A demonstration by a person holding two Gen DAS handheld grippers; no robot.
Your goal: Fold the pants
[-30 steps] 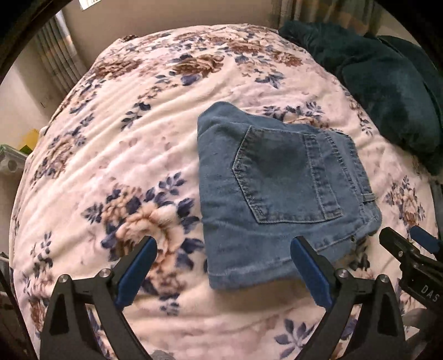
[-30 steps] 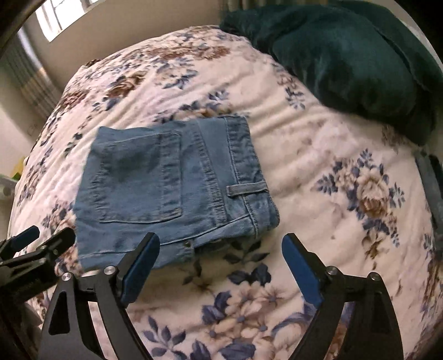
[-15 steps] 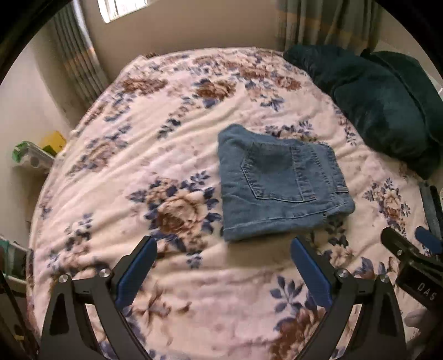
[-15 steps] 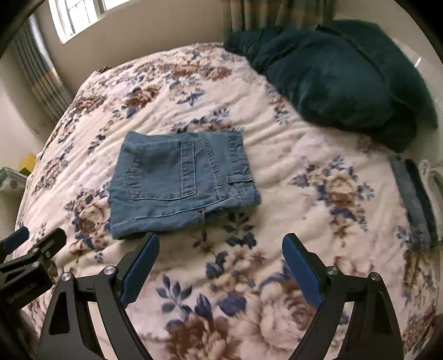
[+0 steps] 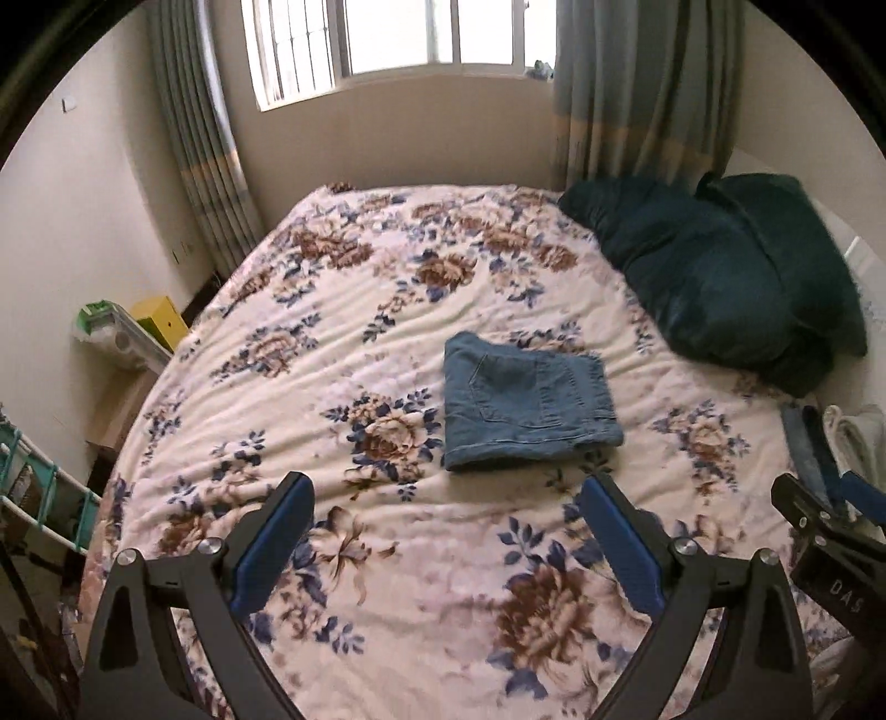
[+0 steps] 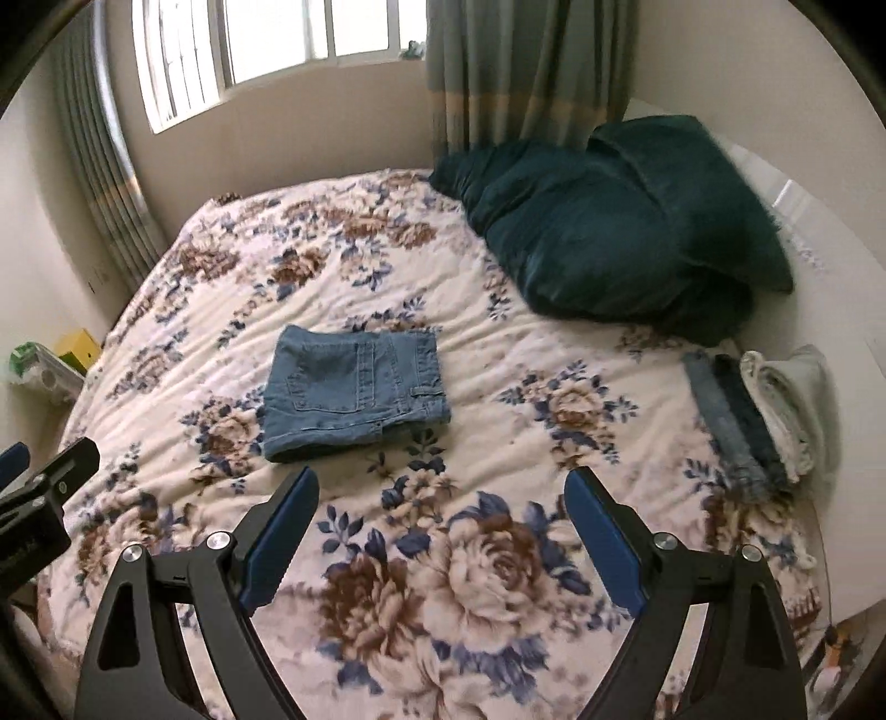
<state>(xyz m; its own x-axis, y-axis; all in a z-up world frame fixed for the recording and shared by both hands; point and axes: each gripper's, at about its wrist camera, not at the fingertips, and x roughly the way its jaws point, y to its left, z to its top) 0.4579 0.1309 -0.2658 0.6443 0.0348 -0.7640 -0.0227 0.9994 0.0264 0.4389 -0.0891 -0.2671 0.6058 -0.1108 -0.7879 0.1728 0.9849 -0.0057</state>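
Filling most of both views, the bed [image 5: 387, 310] wears a cream blanket printed with brown and blue flowers. Two dark teal pillows [image 6: 620, 221] are piled at its far right corner, under the curtain [image 5: 637, 83] beside the window [image 5: 387, 33]. Folded into a compact rectangle, back pocket up, the denim pants [image 5: 526, 401] lie flat near the middle of the bed, touching neither tool. At the right edge sits a small stack of folded clothes [image 6: 764, 410], apparently denim with something pale. The left gripper [image 5: 448, 545] hovers over the near blanket, fingers spread wide and empty. The right gripper [image 6: 443, 534] hangs likewise, its blue-padded fingers [image 6: 282, 526] parted, holding nothing.
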